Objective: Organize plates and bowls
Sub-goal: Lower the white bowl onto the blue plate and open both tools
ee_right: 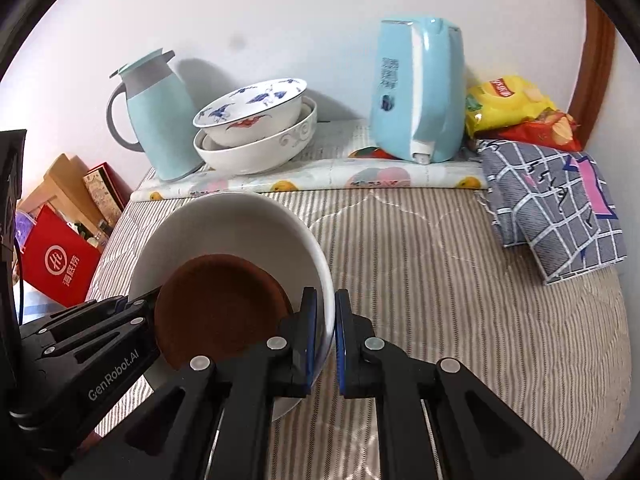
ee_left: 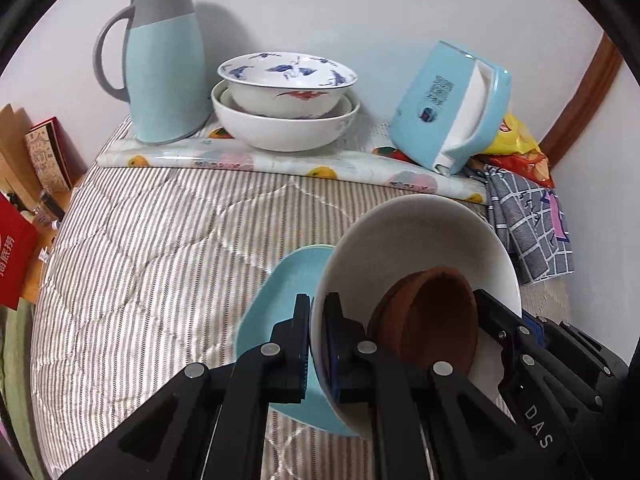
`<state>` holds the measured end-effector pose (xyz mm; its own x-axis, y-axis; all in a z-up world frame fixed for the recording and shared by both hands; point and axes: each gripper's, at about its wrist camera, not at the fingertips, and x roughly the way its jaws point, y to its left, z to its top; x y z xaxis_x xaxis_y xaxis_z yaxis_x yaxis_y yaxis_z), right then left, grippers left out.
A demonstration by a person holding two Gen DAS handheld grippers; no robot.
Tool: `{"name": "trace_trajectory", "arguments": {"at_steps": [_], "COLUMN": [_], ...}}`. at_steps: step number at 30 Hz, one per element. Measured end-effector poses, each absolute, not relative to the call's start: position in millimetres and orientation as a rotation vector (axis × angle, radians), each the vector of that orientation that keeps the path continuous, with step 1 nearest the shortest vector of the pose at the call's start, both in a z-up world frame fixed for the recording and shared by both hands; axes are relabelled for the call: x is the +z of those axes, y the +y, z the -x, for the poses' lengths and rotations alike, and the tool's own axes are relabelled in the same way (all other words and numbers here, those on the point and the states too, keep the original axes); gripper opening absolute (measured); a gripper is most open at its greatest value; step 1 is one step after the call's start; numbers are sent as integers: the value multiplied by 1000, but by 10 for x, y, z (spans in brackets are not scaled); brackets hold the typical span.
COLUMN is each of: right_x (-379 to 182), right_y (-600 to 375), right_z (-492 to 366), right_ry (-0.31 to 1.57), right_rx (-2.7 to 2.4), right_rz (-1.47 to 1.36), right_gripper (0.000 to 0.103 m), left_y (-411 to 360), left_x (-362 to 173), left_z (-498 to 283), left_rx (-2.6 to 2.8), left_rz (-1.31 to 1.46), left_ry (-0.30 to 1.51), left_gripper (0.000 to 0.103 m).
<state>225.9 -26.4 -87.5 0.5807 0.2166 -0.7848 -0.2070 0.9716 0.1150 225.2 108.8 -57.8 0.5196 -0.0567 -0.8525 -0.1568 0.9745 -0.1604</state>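
Observation:
Both grippers hold one large white bowl [ee_left: 420, 232] [ee_right: 232, 224] by opposite rims, tilted above the striped quilt. Inside it lies a small brown dish [ee_left: 436, 316] [ee_right: 216, 304]. My left gripper [ee_left: 318, 308] is shut on the bowl's left rim; it shows at the left edge of the right wrist view [ee_right: 146, 300]. My right gripper [ee_right: 326, 304] is shut on the right rim and shows at the right of the left wrist view [ee_left: 500, 312]. A light blue plate [ee_left: 288, 292] lies under the bowl's left side. At the back, a blue-patterned bowl sits nested in a bigger white bowl [ee_left: 286, 92] [ee_right: 252, 124].
A light blue thermos jug [ee_left: 164, 72] [ee_right: 156, 120] and a blue kettle [ee_left: 448, 108] [ee_right: 416, 92] flank the nested bowls on a fruit-print mat. Snack bags [ee_right: 516, 108] and a checked cloth [ee_right: 556, 208] lie at the right. A red box [ee_right: 60, 260] stands beyond the left edge.

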Motion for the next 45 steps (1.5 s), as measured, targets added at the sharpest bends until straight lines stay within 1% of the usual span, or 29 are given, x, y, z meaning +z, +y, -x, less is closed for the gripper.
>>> {"name": "trace_trajectory", "arguments": {"at_steps": [14,28,42,45], "right_x": [-1094,-1350,-1449,-1439], "right_y": [-8,36,-10,-28], "right_z": [-2356,-2466,-2565,-2561], "right_ry": [970,1038,1074,1072], "right_rx": [276,271,293,303], "right_rz": [15,23,-15,-18], "right_gripper": [8,8,10,10], "left_y": [1339,1383,1386,1406], "left_x": [-819,-1106,-1154,-1152], "left_z": [-2295,-2351,-2398,-2405], "left_rx": [85,78,67,65], "left_rz": [259,276,278,284], "left_ry": [1072,1125,1133,1139], "left_gripper": [8,8,9,12]}}
